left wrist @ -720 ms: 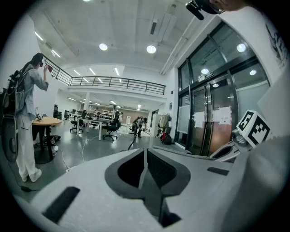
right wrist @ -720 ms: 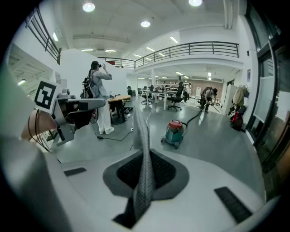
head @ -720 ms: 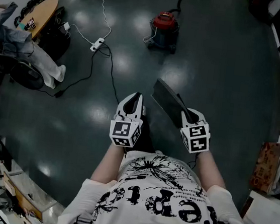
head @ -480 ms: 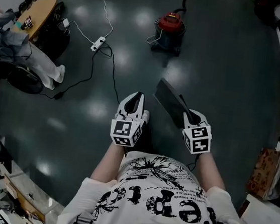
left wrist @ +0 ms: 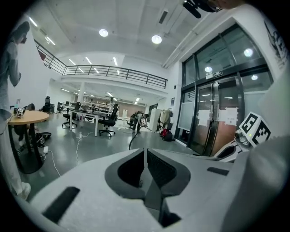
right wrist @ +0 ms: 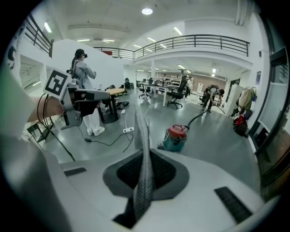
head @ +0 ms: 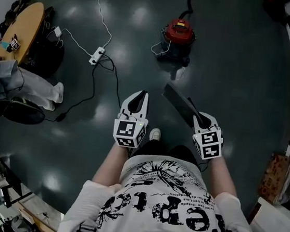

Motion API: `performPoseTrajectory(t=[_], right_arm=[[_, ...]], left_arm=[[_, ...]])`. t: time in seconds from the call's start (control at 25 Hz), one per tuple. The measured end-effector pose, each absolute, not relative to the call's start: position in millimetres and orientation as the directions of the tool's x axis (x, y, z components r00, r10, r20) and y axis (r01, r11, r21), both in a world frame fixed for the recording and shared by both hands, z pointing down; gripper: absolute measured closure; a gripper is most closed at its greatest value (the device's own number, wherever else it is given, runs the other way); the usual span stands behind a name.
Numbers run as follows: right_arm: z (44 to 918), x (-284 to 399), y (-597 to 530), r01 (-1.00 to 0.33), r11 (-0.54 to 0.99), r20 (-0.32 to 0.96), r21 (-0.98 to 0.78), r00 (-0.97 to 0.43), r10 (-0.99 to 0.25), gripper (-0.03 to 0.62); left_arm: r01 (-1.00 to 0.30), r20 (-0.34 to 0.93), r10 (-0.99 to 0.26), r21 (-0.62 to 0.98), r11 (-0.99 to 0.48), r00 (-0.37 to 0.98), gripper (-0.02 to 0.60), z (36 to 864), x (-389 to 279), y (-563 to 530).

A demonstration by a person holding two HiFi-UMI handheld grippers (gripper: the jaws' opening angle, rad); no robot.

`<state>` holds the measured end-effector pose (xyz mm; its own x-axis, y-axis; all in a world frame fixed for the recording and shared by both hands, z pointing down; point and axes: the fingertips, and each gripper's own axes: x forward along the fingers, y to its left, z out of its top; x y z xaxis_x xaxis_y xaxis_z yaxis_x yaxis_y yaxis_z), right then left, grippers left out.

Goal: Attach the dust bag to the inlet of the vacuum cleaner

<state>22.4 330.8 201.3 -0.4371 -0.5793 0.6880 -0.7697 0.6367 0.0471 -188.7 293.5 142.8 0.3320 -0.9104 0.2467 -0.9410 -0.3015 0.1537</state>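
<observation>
The red vacuum cleaner (head: 178,34) stands on the dark floor ahead of me, its black hose running off at the top; it also shows in the right gripper view (right wrist: 176,137). My right gripper (head: 196,115) is shut on the dust bag (head: 179,104), a flat dark grey sheet that sticks out forward and left. In the right gripper view the bag (right wrist: 142,129) stands edge-on between the jaws of the right gripper (right wrist: 145,159). My left gripper (head: 142,95) is shut with nothing in it, and in the left gripper view its jaws meet at the tip (left wrist: 145,156).
A white power strip (head: 96,56) and its cables lie on the floor to the left. A round wooden table (head: 22,27) and a seated person's legs (head: 30,85) are at far left. A brown bag (head: 277,174) stands at right. My shoe (head: 155,134) shows between the grippers.
The vacuum cleaner has drifted lower and right in the head view as I walk towards it. A shoe has come into view. Both grippers keep their pose, the right still holding the bag.
</observation>
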Motion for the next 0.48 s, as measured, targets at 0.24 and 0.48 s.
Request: performPoseTrajectory(t=[0.24, 0.48], right_arm=[[213.9, 4.9, 248.4, -0.786, 0.617, 0.699, 0.029, -0.425, -0.575, 0.572], [230.2, 7.0, 159.0, -0.761, 0.649, 0.707, 0.002, -0.458, -0.539, 0.572]], left_arm=[[-0.937, 0.314, -0.885, 0.174, -0.302, 0.344, 0.555, 169.7, -203.3, 217.7], [-0.947, 0.352, -0.880, 0.166, -0.276, 0.318, 0.555, 193.5, -201.5, 126.5]])
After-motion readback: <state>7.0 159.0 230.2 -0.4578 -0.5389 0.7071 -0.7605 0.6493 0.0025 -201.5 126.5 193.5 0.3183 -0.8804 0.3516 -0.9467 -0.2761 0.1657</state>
